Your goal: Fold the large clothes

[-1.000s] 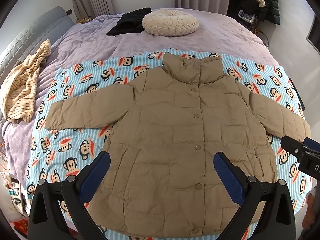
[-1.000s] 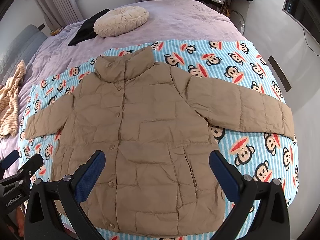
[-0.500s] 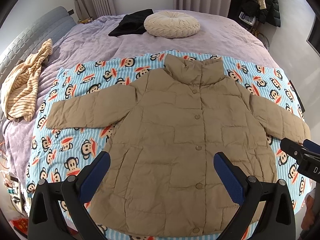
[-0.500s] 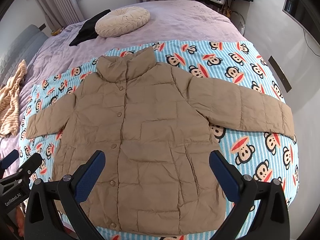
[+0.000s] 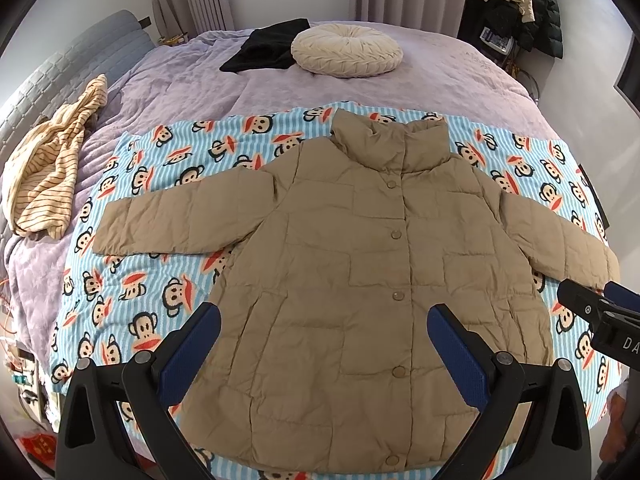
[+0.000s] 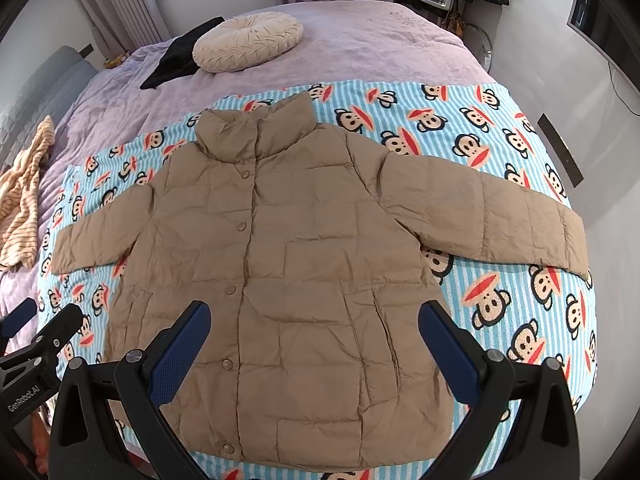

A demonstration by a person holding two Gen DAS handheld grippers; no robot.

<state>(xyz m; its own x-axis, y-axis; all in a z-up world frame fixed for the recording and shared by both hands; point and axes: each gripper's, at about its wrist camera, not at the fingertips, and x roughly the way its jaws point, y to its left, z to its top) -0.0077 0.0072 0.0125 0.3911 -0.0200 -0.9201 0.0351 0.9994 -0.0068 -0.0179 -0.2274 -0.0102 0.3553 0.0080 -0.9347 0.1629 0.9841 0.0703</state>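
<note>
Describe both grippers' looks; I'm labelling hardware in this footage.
Left gripper and right gripper match: glossy black plastic frames, silver pivot screws, and dark blue textured pads. White "GenRobot.AI" lettering marks the left gripper's side. No cables or sleeves are visible.

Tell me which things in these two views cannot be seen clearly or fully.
- Jacket hem, both views: partly behind the open tongs, left and right.
- Jacket back: it lies face up.
- Black garment, right view: partly behind the round cushion; type unclear.
- Items on the corner rack, left view: too small.
</note>
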